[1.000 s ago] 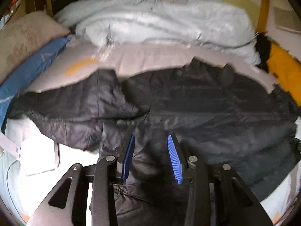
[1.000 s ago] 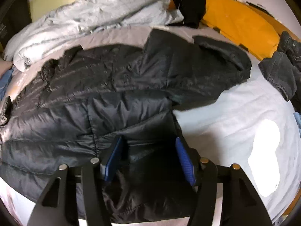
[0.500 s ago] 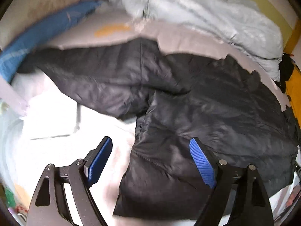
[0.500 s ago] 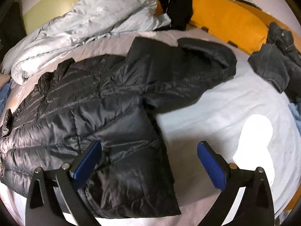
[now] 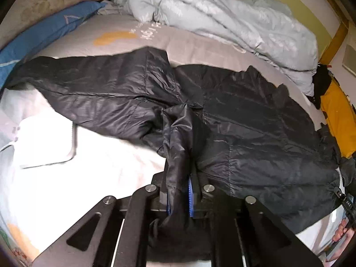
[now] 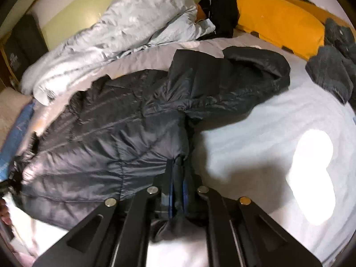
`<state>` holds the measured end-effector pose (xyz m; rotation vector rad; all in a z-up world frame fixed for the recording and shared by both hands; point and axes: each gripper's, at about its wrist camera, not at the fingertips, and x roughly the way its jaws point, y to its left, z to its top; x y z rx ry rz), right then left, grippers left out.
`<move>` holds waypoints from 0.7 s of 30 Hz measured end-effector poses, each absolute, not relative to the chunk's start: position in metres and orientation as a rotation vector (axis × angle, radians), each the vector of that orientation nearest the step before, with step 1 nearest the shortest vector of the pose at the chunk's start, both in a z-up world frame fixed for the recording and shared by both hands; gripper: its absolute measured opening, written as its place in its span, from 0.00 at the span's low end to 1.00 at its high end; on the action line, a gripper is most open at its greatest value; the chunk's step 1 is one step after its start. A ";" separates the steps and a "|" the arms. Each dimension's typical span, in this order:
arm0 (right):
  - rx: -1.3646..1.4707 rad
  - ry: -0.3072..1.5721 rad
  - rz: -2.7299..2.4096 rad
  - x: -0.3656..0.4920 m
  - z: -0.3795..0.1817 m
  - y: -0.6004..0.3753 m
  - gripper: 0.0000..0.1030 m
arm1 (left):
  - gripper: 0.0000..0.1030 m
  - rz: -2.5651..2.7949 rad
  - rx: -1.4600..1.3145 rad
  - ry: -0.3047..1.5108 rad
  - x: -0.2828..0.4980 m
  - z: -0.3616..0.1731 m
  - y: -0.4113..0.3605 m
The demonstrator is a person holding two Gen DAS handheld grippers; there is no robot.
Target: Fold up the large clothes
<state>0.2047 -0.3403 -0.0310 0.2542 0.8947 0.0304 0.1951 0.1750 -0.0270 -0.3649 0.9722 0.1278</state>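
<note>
A large black quilted puffer jacket (image 5: 255, 129) lies spread across the bed, sleeves out to each side; it also shows in the right wrist view (image 6: 115, 129). My left gripper (image 5: 179, 191) is shut on a bunched fold of the jacket's near hem at its left corner. My right gripper (image 6: 177, 189) is shut on the jacket's hem at the other near corner. The blue pads are mostly hidden by pinched fabric. One sleeve (image 5: 89, 89) stretches left; the other sleeve (image 6: 255, 71) stretches right.
A crumpled pale blue duvet (image 5: 222, 17) lies at the back. A blue pillow (image 5: 44, 35) and a beige pillow (image 5: 44, 2) lie at left. An orange cushion (image 6: 278, 22) and dark grey clothes (image 6: 331, 66) lie at right. White sheet (image 6: 267, 155) surrounds the jacket.
Both grippers were wide open over the jacket's hem half a second ago; now both have closed on bunched fabric at the hem's two corners, pulling it up slightly.
</note>
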 end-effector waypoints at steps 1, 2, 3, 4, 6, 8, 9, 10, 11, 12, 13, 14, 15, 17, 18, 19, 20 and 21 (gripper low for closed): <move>0.270 0.889 0.055 0.195 -0.022 -0.341 0.04 | 0.08 0.130 -0.353 0.958 0.186 -0.018 0.175; 0.265 0.875 0.068 0.188 -0.016 -0.340 0.04 | 0.08 0.131 -0.339 0.939 0.184 -0.012 0.175; 0.265 0.857 0.071 0.183 -0.010 -0.340 0.04 | 0.08 0.124 -0.324 0.907 0.177 -0.003 0.173; 0.268 0.848 0.069 0.180 -0.006 -0.341 0.04 | 0.08 0.116 -0.307 0.886 0.171 0.006 0.170; 0.282 0.836 0.073 0.174 0.002 -0.343 0.04 | 0.08 0.119 -0.283 0.872 0.167 0.012 0.169; 0.271 0.853 0.072 0.174 0.000 -0.344 0.04 | 0.09 0.119 -0.255 0.885 0.165 0.012 0.168; 0.261 0.869 0.068 0.177 -0.003 -0.343 0.04 | 0.09 0.126 -0.239 0.905 0.167 0.008 0.167; 0.251 0.895 0.061 0.181 -0.009 -0.343 0.04 | 0.11 0.136 -0.231 0.931 0.172 0.001 0.166; 0.244 0.916 0.054 0.185 -0.014 -0.342 0.04 | 0.12 0.143 -0.228 0.954 0.173 -0.005 0.168; 0.238 0.932 0.047 0.188 -0.018 -0.342 0.04 | 0.13 0.152 -0.222 0.979 0.179 -0.014 0.167; 0.228 0.941 0.041 0.189 -0.022 -0.343 0.05 | 0.16 0.162 -0.214 0.994 0.185 -0.021 0.166; 0.216 0.946 0.030 0.191 -0.023 -0.343 0.05 | 0.18 0.170 -0.203 1.004 0.188 -0.027 0.165; 0.207 0.946 0.021 0.192 -0.025 -0.343 0.05 | 0.20 0.180 -0.197 1.007 0.191 -0.030 0.164; 0.169 0.933 -0.010 0.195 -0.025 -0.342 0.09 | 0.36 0.211 -0.188 0.999 0.193 -0.033 0.163; 0.155 0.925 -0.028 0.195 -0.024 -0.342 0.12 | 0.43 0.222 -0.184 0.992 0.192 -0.032 0.162; 0.149 0.915 -0.035 0.195 -0.024 -0.343 0.26 | 0.57 0.224 -0.184 0.981 0.190 -0.030 0.161; 0.147 0.895 -0.029 0.194 -0.021 -0.344 0.59 | 0.72 0.217 -0.185 0.969 0.188 -0.026 0.161; 0.149 0.886 -0.006 0.195 -0.021 -0.345 0.77 | 0.81 0.216 -0.180 0.958 0.184 -0.023 0.160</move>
